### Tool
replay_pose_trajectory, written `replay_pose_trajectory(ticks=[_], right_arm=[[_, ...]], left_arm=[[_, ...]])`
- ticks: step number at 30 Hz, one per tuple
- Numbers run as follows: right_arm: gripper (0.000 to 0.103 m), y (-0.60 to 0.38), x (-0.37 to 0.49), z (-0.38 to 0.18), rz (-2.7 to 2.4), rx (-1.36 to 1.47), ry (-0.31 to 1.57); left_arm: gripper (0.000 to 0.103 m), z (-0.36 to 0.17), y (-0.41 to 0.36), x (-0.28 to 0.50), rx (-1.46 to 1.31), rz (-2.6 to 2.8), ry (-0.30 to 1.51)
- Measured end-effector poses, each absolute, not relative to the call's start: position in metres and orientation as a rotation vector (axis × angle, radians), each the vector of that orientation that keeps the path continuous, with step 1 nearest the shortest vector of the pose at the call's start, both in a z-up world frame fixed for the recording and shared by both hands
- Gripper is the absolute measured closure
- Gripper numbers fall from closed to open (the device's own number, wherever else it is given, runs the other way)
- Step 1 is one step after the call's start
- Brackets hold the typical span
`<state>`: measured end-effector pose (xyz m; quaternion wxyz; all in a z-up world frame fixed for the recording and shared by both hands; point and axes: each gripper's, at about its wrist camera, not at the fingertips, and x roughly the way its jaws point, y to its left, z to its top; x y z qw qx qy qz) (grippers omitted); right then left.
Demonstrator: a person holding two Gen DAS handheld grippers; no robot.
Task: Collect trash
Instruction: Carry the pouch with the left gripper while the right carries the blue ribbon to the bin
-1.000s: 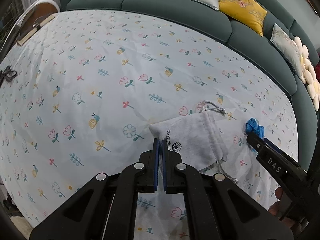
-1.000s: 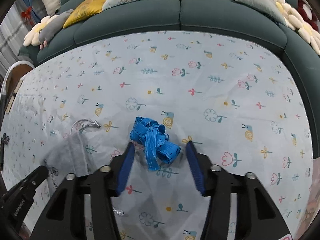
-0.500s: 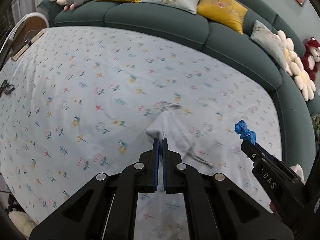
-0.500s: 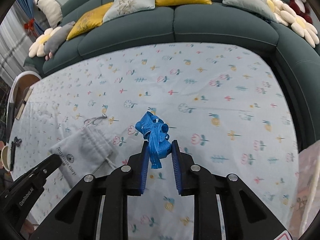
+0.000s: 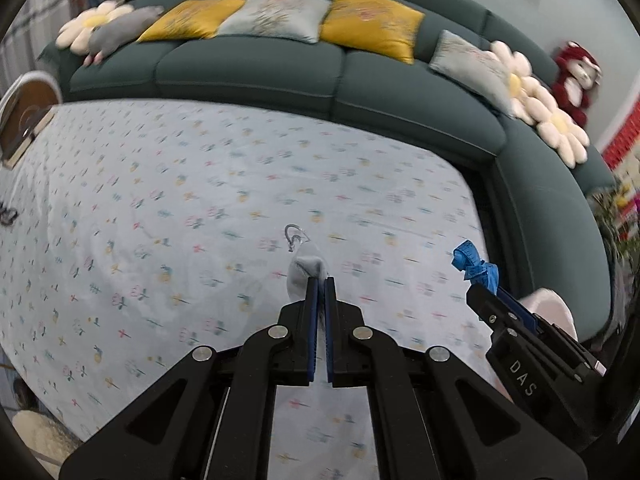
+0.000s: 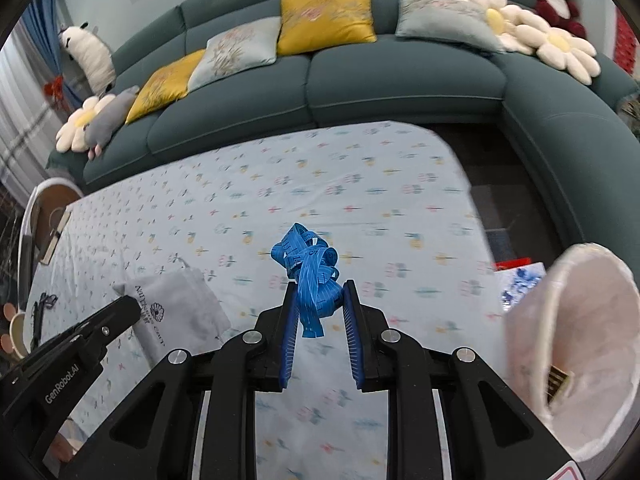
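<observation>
Both tools now higher, tangled blue tape measure (image 6: 310, 276) and white drawstring pouch (image 6: 180, 312) aloft.

Floral-print tablecloth (image 6: 360, 184) over table, nothing clearly resting on it

White letters reading "DAS" are showing on the black body of the right gripper (image 5: 486, 294), seen from the left wrist view. From the right wrist view, "GenRobot.AI" is running along the black arm of the left gripper (image 6: 130, 304). Just beside that arm, the white drawstring pouch (image 6: 180, 312) is carrying dark printed lettering with a flower mark, too blurred to read.
</observation>
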<state>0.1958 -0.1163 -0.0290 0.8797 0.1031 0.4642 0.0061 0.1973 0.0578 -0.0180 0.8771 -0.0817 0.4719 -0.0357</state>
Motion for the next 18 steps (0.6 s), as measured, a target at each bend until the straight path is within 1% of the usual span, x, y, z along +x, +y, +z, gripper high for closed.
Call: replay_pose_trajectory(ticks=[7,18], right_arm=[[0.082,-0.175,0.146,-0.008,-0.049,0.242,0.912],[0.082,-0.267,0.079,0.009,-0.192,0.314,0.843]], left_arm=[[0.100,0.003,-0.005,0.167,-0.095,-0.195,0.949],[0.100,0.023,-0.087,0.125,-0.022,-0.352,0.927]])
